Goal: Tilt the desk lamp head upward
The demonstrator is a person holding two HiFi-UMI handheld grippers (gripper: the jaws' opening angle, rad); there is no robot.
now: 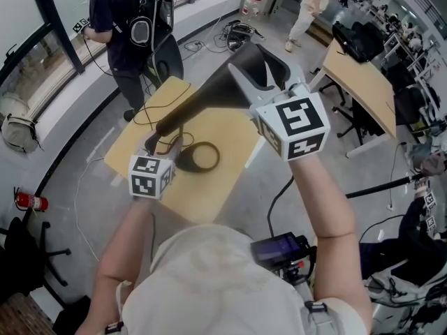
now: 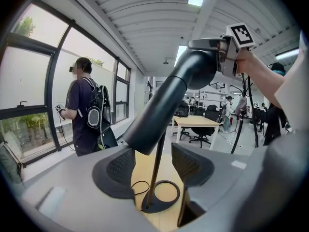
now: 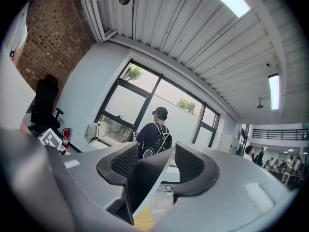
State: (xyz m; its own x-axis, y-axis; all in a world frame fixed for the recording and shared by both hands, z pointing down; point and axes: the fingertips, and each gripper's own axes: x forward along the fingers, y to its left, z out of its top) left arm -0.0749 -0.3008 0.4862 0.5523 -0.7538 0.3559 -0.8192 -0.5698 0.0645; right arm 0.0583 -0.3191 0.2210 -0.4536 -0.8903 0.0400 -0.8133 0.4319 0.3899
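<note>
Desk lamp on the pale wooden bench (image 1: 209,199): the matte black cone-shaped lamp head (image 1: 216,93) slopes up to the right tool (image 3: 153,166), held level and clamped on its wide rim. The left tool (image 2: 152,164), angled down, stands apart around the thin black stem (image 2: 158,158) without touching it. Each tool carries a black-and-white square-marker cube (image 1: 297,125)

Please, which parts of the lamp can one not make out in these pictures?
Joint between lamp head and stem: left gripper view, the head covers it; head view, the left gripper covers it.
Bulb: no view looks into the head.
Base, near rim: left gripper view, behind the gripper's body.
</note>
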